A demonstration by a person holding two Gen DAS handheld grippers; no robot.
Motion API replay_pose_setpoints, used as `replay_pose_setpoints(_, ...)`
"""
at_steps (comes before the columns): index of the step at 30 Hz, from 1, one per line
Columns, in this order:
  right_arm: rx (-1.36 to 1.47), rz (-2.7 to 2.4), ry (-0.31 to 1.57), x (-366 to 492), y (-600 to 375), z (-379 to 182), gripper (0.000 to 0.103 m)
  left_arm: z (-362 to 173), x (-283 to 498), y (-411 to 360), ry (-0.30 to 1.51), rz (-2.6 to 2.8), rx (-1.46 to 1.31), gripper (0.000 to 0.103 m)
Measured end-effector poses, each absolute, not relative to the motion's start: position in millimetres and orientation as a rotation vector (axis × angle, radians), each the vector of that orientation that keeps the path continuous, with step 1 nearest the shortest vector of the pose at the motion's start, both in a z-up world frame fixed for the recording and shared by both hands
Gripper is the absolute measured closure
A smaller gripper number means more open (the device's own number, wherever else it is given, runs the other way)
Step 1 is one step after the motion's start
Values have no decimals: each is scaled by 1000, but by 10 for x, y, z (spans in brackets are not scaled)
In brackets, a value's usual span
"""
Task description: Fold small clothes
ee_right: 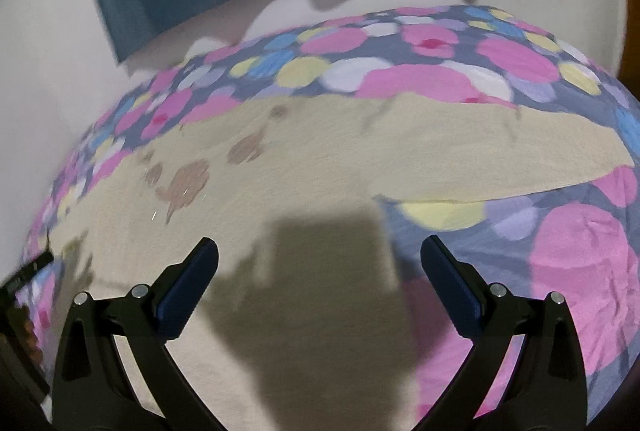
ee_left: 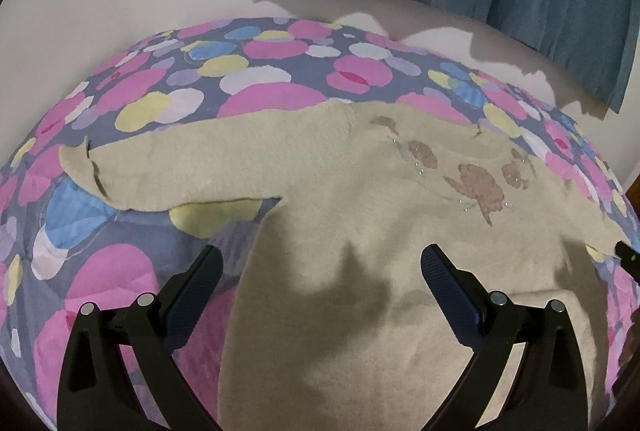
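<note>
**A:** Where is the garment, and what is it lying on?

**B:** A small cream knitted sweater with brown butterfly motifs (ee_left: 360,199) lies flat, front up, on a quilted bedspread printed with pink, yellow and blue circles (ee_left: 120,103). Its body runs from the near edge of the bed toward the far edge by the white wall. Both sleeves are spread straight out sideways, so the long axis of the sleeves runs across the bed, parallel to that far edge

**A:** And the two tools?

**B:** The left gripper (ee_left: 320,263) hovers above the left side seam of the body, jaws wide apart, holding nothing. The right gripper (ee_right: 320,259) hovers above the right side seam, equally wide open and empty

**A:** Which sleeve is nearer which tool?

**B:** The left sleeve (ee_left: 180,167) stretches away to the left, toward the bed's left edge, ahead of the left gripper. The right sleeve (ee_right: 480,155) stretches toward the right edge, ahead of the right gripper. My judgement: each sleeve suits its own side's tool, to be folded inward across the chest
</note>
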State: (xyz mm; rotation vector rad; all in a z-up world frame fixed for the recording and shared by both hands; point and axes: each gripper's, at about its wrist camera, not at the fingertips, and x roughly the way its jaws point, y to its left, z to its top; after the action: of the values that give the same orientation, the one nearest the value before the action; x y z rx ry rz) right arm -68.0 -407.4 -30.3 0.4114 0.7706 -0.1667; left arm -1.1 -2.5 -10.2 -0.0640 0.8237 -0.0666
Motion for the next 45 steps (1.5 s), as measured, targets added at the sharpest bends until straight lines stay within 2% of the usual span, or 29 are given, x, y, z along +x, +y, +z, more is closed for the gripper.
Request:
replay_pose_setpoints(3, 506, -249, 720, -763, -4617, -283, 2, -107, 34, 15, 826, -60, -80, 4)
replay_pose_setpoints(5, 594, -309, 702, -832, -5017, -322, 8, -130, 71, 44, 833, -48, -83, 4)
replay_pose_setpoints(7, 685, -367, 682, -923, -5434, -370, 30, -168, 116, 85, 845, -28, -88, 4)
replay_pose_setpoints(10, 798, -477, 637, -1094, -6020, -464, 32, -207, 168, 165, 856, 0, -106, 4)
replay_pose_setpoints(13, 940, -546, 579, -1268, -6570, -614, 40, -242, 205, 268, 861, 37, -130, 4)
replay_pose_setpoints(19, 1135, -621, 509, -1472, -7225, -939, 47, -286, 246, 371, 873, 76, -154, 4)
replay_pose_setpoints(26, 1222, -613, 426, -1444, -7500, -1155, 49, -294, 284, 390, 877, 100, -146, 4)
replay_pose_setpoints(29, 1223, -628, 412, -1389, -7542, -1171, 53, -303, 302, 391, 879, 106, -144, 4)
replay_pose_setpoints(34, 1230, -649, 404, -1435, -7503, -1199, 73, -325, 297, 409, 887, 107, -145, 4)
replay_pose_setpoints(35, 1231, -649, 408, -1435, -7505, -1212, 82, -334, 290, 415, 889, 107, -144, 4)
replay_pose_setpoints(36, 1240, -638, 418, -1432, -7522, -1242, 95, -341, 286, 422, 889, 106, -144, 4)
replay_pose_setpoints(37, 1249, -630, 421, -1451, -7508, -1256, 98, -346, 286, 428, 891, 107, -144, 4)
replay_pose_setpoints(45, 1164, -527, 386, -1328, -7136, -881, 98, -385, 252, 493, 900, 115, -145, 4)
